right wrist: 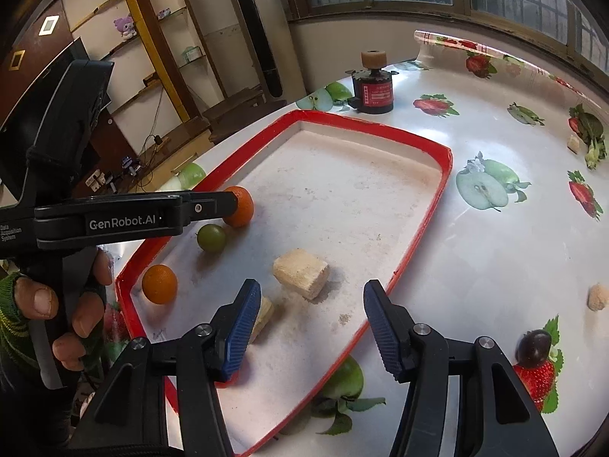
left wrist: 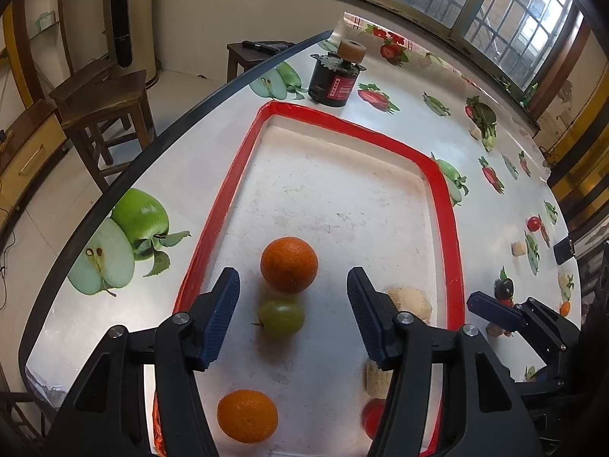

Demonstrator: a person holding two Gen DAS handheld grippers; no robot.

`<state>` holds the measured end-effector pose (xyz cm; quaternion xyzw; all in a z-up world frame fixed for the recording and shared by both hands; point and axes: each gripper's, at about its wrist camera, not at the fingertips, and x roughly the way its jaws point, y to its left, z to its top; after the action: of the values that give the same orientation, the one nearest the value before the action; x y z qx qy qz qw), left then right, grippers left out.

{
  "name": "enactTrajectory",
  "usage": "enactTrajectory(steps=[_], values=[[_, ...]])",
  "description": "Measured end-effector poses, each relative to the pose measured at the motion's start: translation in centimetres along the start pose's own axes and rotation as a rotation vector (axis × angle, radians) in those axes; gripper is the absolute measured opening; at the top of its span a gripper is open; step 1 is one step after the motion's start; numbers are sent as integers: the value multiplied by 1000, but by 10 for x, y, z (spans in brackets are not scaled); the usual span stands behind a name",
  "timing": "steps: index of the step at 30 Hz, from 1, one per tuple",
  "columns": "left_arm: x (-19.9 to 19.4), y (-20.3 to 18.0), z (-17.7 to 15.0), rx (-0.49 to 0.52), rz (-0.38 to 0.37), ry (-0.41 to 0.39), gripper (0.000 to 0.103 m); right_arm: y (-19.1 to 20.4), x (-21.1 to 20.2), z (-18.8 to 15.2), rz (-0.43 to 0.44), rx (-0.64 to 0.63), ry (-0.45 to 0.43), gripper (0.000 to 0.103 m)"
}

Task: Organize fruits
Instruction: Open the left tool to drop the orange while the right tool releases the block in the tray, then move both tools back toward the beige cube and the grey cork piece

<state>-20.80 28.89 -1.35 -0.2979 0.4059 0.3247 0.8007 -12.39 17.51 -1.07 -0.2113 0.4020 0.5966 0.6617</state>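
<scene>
A red-rimmed white tray lies on the fruit-print table. In it are two oranges, a green round fruit, beige chunks and a red fruit partly hidden by a finger. My left gripper is open, low over the tray, with the green fruit between its fingers and apart from both. It also shows in the right wrist view. My right gripper is open and empty over the tray's near edge. A dark plum lies outside the tray.
A black and red motor stands beyond the tray. Small beige chunks and small red and orange fruits lie on the table to the right. Wooden stools stand past the table's left edge.
</scene>
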Motion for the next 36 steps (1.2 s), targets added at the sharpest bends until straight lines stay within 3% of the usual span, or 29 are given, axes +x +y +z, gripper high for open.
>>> enactTrajectory(steps=[26,36], values=[[-13,-66,-18,92,-72,3,58,-62,-64,-26,-102,129,-75,58],[-10,-110,-29,161,-133,31,58,-102,-86,-44,-142,205,-87,58]])
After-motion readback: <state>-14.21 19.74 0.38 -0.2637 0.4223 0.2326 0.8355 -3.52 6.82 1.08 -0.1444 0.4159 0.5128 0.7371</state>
